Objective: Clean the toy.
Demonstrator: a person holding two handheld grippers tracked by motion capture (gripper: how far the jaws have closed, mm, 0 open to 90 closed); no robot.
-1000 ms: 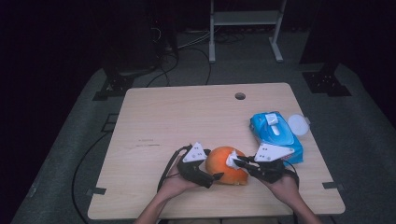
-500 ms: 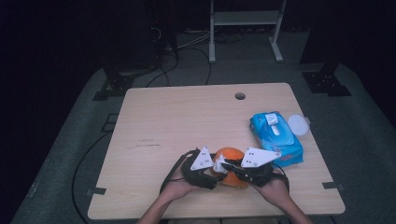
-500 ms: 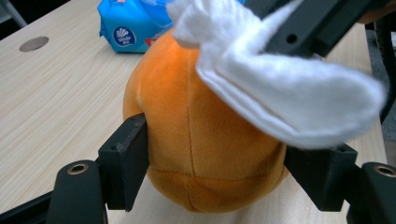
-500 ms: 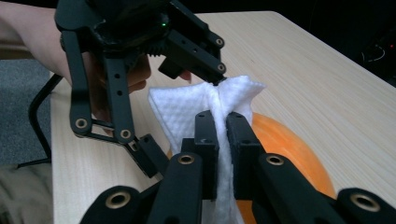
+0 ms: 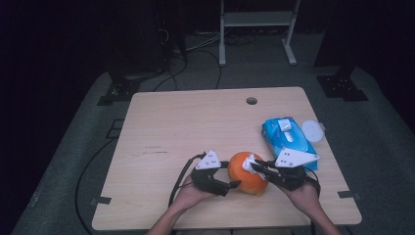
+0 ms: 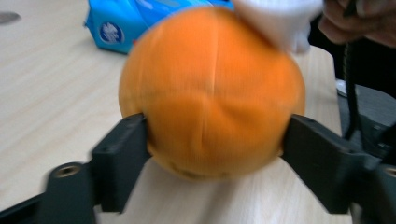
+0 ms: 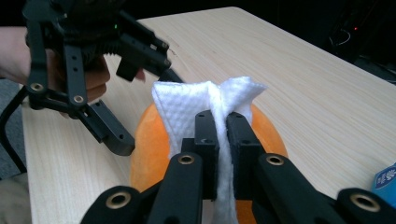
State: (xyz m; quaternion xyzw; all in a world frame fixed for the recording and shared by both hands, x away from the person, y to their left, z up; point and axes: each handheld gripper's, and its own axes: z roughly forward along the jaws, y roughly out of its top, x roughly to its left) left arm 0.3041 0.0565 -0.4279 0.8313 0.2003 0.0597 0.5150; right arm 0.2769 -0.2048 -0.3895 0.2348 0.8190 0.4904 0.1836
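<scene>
two tongs (image 5: pixel 235 184) (image 5: pixel 258 168) clamped, orange ball (image 5: pixel 247 174), wipe (image 5: pixel 253 163); pale wood table (image 5: pixel 195 127), seemingly dark room

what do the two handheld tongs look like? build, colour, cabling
Both tongs, left and right, are black linkage frames with brass-coloured pivot bushings and flat, blocky black jaws. Each carries a pale grey three-cornered plate on top, dotted with small dark holes. A black cable loops off the left one. Forearms are bare, no sleeves.

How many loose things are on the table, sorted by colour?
Orange: 1, the ball
Blue: 1, the pack of wipes
White: 2, the wipe and the round lid
Total: 4
</scene>
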